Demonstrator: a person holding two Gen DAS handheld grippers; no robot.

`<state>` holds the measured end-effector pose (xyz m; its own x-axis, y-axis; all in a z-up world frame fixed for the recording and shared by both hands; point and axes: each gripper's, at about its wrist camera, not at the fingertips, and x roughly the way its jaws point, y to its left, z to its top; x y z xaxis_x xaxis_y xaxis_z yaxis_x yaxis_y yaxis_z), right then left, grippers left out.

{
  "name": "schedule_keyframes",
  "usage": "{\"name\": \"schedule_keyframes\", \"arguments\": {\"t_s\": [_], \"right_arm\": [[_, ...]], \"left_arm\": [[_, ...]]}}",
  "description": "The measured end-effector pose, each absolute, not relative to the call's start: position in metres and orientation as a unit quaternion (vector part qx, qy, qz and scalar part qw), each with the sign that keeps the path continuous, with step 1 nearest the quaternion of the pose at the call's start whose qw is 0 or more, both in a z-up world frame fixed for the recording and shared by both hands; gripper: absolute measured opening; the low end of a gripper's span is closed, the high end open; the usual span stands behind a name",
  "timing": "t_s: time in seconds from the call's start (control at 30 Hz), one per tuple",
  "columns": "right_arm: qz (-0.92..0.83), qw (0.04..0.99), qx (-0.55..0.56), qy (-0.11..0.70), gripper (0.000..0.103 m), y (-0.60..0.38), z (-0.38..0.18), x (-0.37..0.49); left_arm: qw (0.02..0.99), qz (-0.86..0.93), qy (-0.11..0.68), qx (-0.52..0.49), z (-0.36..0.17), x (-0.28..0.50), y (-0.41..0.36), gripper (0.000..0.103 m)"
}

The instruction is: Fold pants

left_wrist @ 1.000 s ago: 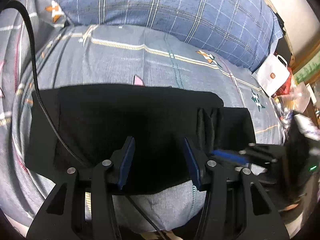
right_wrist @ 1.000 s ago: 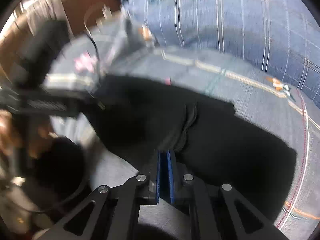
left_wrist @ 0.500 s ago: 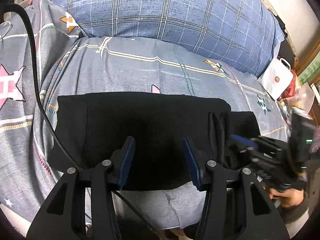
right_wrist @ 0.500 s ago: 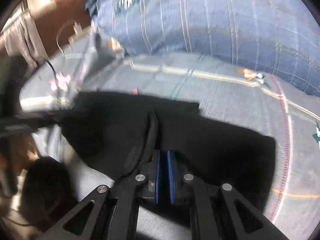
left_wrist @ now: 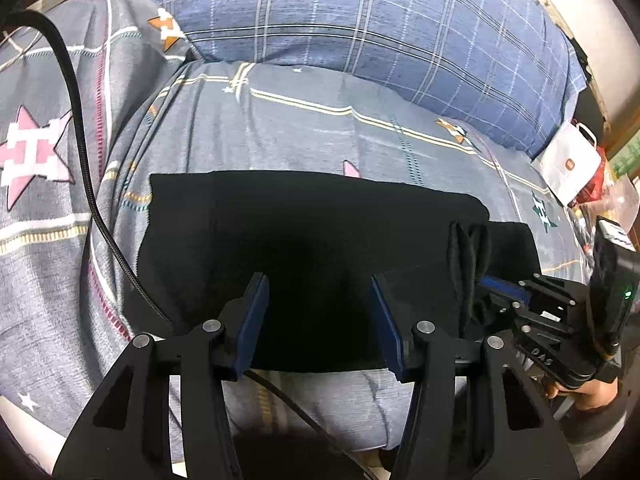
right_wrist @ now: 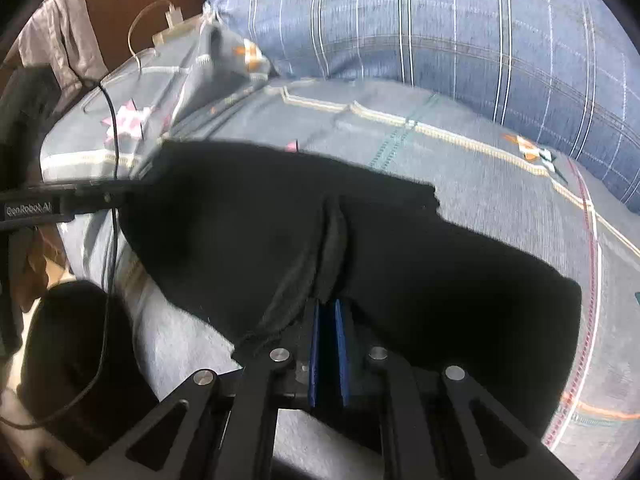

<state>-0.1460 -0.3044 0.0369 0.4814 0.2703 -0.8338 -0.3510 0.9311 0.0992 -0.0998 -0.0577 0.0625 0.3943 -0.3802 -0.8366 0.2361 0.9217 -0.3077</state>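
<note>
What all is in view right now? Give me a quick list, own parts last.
pants: one, black, lying flat on the bed, part folded
bedsheet: one, grey with stars and stripes, under the pants
pillow: one, blue plaid, behind
paper bag: one, white, far right
cable: one, black, left side
left tongs: open over the pants
right tongs: shut on the pants' near edge
hand: one, under the right tongs

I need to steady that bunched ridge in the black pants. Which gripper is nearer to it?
Right. The right gripper is shut on the pants at the foot of the ridge; the left gripper hovers open over flat cloth beside it.
</note>
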Motion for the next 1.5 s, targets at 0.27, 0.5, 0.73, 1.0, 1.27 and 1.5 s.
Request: {"name": "schedule_keyframes", "arguments": {"t_s": [0.27, 0.5, 0.73, 1.0, 1.27, 1.5], "right_arm": [[0.177, 0.851, -0.045, 0.492, 0.008, -0.303, 0.041, -0.146], [0.178, 0.853, -0.021, 0.491, 0.009, -0.307, 0.042, -0.147], [0.181, 0.862, -0.032, 0.473, 0.009, -0.306, 0.059, -0.154], [0.202, 0.848, -0.023, 0.49, 0.01, -0.296, 0.045, -0.142], [0.207, 0.86, -0.026, 0.466, 0.015, -0.295, 0.068, -0.143], [0.211, 0.86, -0.024, 0.464, 0.016, -0.289, 0.07, -0.144]], "left_arm": [[0.829, -0.189, 0.522, -0.071, 0.066, -0.097, -0.053, 0.051], [0.832, -0.185, 0.519, -0.056, 0.073, -0.098, -0.055, 0.051], [0.834, -0.17, 0.519, -0.074, 0.069, -0.099, -0.049, 0.051], [0.83, -0.166, 0.525, -0.09, 0.065, -0.109, -0.03, 0.058], [0.831, -0.14, 0.529, -0.101, 0.057, -0.114, -0.009, 0.066], [0.832, -0.138, 0.527, -0.108, 0.057, -0.12, -0.004, 0.066]]}}
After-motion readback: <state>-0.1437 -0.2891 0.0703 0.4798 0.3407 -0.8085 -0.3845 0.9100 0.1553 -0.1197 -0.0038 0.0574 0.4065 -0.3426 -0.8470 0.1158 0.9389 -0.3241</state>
